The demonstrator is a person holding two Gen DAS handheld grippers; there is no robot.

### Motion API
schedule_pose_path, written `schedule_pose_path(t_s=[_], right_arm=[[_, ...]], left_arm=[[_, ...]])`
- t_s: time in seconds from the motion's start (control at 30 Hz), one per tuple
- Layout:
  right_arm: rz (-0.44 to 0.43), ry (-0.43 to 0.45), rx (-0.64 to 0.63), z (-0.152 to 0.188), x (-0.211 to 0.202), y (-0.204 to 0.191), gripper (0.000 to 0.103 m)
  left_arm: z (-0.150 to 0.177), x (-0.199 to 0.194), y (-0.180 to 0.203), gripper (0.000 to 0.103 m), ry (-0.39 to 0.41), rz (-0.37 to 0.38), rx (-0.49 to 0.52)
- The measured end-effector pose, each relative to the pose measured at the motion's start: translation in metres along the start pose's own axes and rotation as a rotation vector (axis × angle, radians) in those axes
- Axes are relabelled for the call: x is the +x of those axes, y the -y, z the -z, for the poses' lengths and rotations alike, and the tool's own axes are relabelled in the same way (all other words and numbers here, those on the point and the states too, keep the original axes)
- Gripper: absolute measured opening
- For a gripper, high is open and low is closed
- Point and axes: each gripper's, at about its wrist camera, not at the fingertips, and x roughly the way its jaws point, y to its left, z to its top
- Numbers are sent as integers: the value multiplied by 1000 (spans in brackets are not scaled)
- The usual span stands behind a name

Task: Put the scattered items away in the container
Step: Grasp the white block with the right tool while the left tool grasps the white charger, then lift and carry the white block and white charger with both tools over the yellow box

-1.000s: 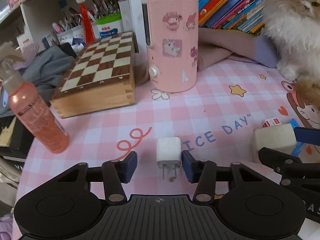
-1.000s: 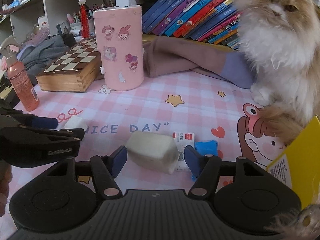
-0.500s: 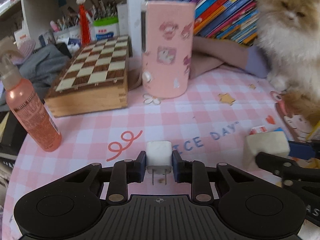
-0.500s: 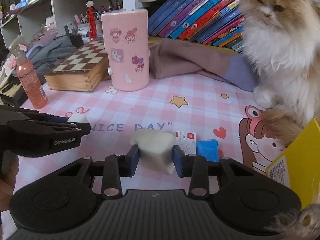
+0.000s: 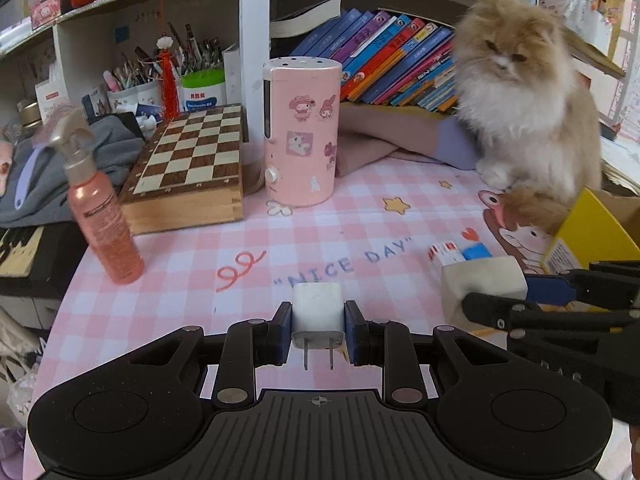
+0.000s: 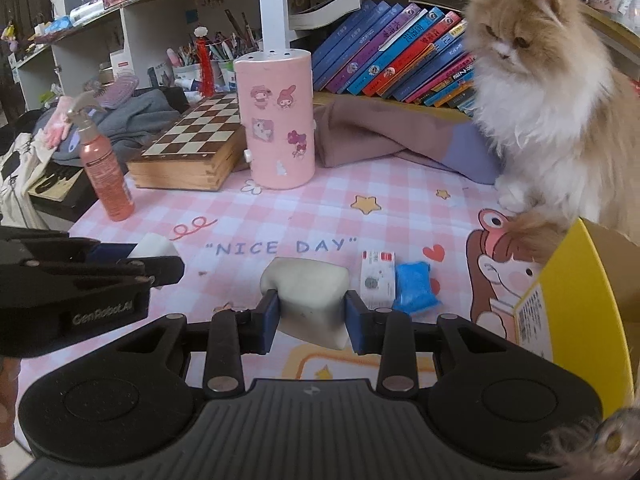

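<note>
Two items are already picked up, one in each gripper, but none of them is in the container yet, as far as the pictures show. The left gripper (image 5: 318,330) has its blue pads closed on a white charger plug (image 5: 318,314), a small smooth plastic block with rounded corners and two thin metal prongs that point toward the camera. The right gripper (image 6: 311,318) is clamped on a pale soft block (image 6: 308,294); it looks like foam or sponge, with a matte skin and rounded edges, and the pads press a little into its sides. Both items seem lifted off the tablecloth (image 6: 280,216), a smooth pink checked sheet with printed stars and the words "NICE DAY".

Just behind the soft block, two more items lie on the cloth and are left to collect: a small white card pack (image 6: 376,280) with red marks, flat and rectangular, and beside it, touching or nearly so, a crinkled blue wrapper (image 6: 414,286) with a glossy surface. At the right edge stands the yellow cardboard box (image 6: 576,280), open at the top, which I judge to be the container; its inside is hardly visible.

Farther back sit a fluffy cat (image 6: 552,112) close to the box, a pink cylinder (image 6: 278,120) with stickers, a wooden chessboard box (image 6: 192,144) and a pink spray bottle (image 6: 104,164).
</note>
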Motion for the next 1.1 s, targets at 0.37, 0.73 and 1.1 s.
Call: schedule_pose_path(t_s=[0.37,0.73,1.1], right_arm=[[-14,5,9,35,-63,-11,32],[-29,12,17,68,-104,-40,31],[-9,9,61,112,-147,-58,30]], left_arm=[[45,-69,-3,25,13,30,-42],[84,-123,5,25,34,57,-39],[117,-162,11,25,37,87,9]])
